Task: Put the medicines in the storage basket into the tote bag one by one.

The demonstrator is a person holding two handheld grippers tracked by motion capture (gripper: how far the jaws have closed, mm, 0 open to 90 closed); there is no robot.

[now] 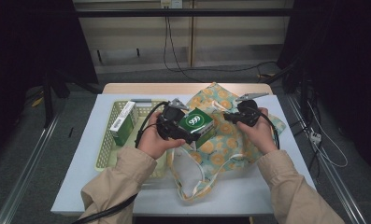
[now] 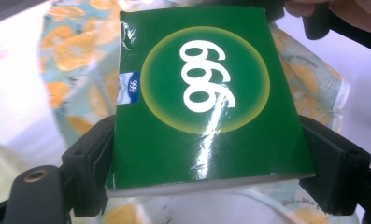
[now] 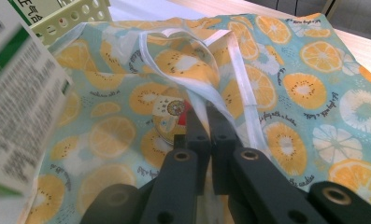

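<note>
In the lower middle of the high view the left gripper has its jaws spread wide and clamped on the two side edges of a green box printed with white numerals, which is held above the open mouth of the orange-patterned bag at the centre of the frame. Just right of centre the right gripper has its jaws pressed fully together on the bag's white-trimmed rim, pinching the fabric. Farther off, at left centre, a pale yellow basket on the white tabletop holds a second green-and-white box.
</note>
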